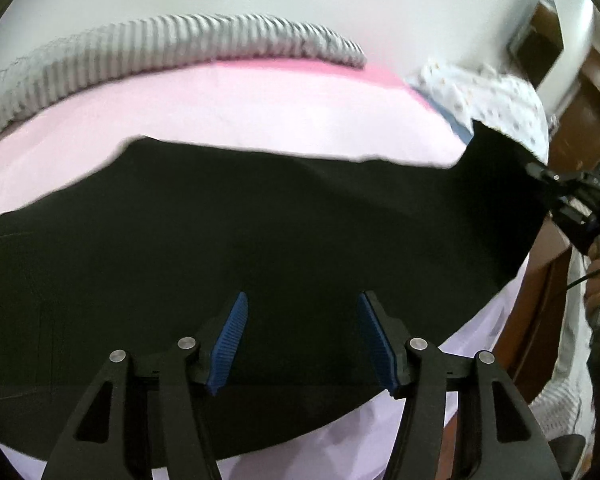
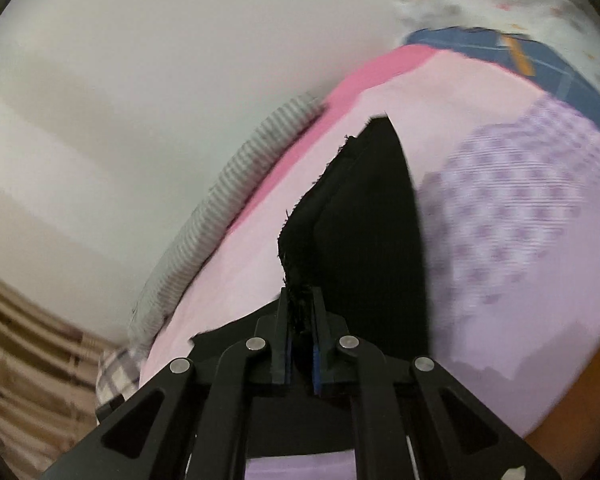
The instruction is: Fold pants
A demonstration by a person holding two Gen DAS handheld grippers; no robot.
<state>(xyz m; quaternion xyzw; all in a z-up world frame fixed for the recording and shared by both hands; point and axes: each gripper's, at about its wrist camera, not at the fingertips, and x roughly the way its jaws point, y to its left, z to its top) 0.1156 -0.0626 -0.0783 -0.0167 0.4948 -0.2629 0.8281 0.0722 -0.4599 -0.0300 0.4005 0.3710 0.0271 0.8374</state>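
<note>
Black fabric pants lie spread across a pale pink bed sheet, covering most of the middle of the left wrist view from nine o'clock to three o'clock. The left gripper, black with blue ribbed pads, hangs over the near part of the cloth at six o'clock; its jaws stand apart with nothing between them, and the pads do not press the fabric. The right gripper is clamped on a frayed edge of the pants, its jaws drawn together with black threads showing between the pads. From that grip the cloth rises as a raised fold toward twelve o'clock in the right wrist view. In the left wrist view the same gripper shows at three o'clock, holding a lifted corner of the cloth. A grey ribbed roll of fabric lies along the far edge of the sheet, from nine to one o'clock. A white spotted cloth sits at two o'clock, with a blue cloth under it. A lilac checked cloth lies at three o'clock in the right wrist view, just beside the pants. Both views are blurred.
</note>
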